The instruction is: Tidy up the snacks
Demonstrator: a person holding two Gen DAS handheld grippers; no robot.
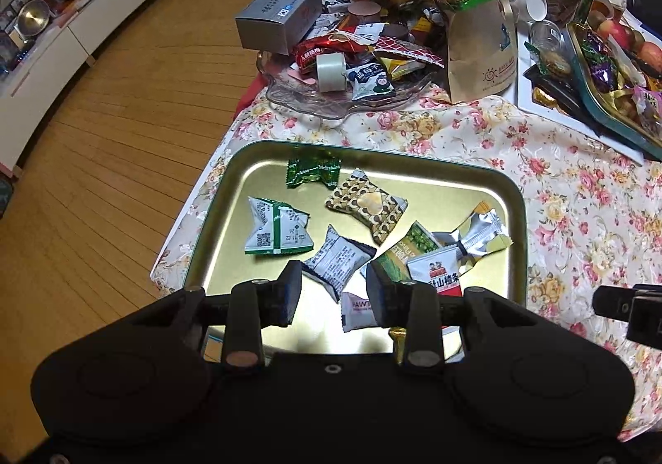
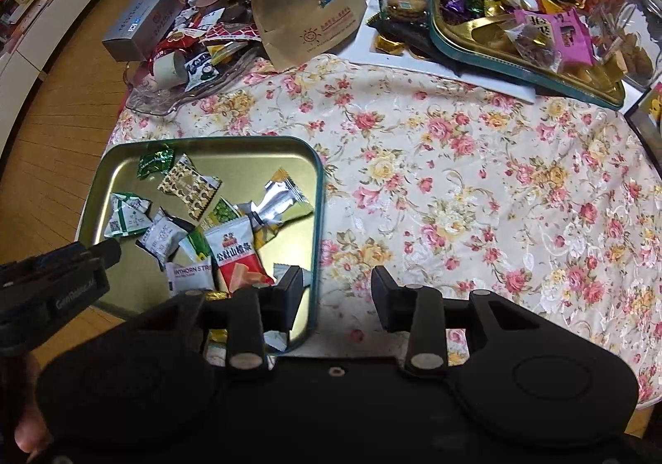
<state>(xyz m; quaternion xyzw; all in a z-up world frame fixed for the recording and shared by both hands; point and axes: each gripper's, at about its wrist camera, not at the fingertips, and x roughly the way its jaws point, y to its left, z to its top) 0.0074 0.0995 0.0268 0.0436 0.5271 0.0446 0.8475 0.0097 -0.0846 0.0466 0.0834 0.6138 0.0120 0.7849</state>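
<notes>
Gold-coloured metal, rimmed in dark green, makes up the tin tray (image 1: 519, 191) that serves as the landmark here; it sits at the near corner of a table covered by a floral cloth (image 2: 455, 182). Loose snack packets lie scattered inside it: a green twist-wrapped candy (image 1: 313, 171) near its far rim, a brown and gold patterned packet (image 1: 367, 204) just nearer than that, a white and green packet (image 1: 275, 226) toward its left side, a grey printed packet (image 1: 337, 259) near its middle, a silver and yellow packet (image 1: 480, 234) toward its right side, and a red and white packet (image 2: 236, 253) among others at its near right.

The left gripper (image 1: 333, 290) hangs above the near part of the tray with its jaws apart and nothing clamped between them; the grey printed packet lies under the gap, just beyond the fingertips, and a white packet with dark lettering (image 1: 356, 309) shows between the fingers lower down. Whether either finger touches a packet I cannot tell.

The right gripper (image 2: 337, 290) hovers over the tray's near right corner, its jaws apart and empty: its left finger (image 2: 289, 298) is above the inside of the tray and its right finger over bare cloth, just outside the rim.

Beyond the tray's far rim, well apart from it, a clear glass dish (image 1: 289, 89) holds a heap of mixed snacks with a grey box (image 1: 277, 17) and a tall paper snack bag (image 1: 476, 29) beside it. Far right of the tray, a second green-rimmed tin (image 2: 517, 50) is heaped with sweets.
</notes>
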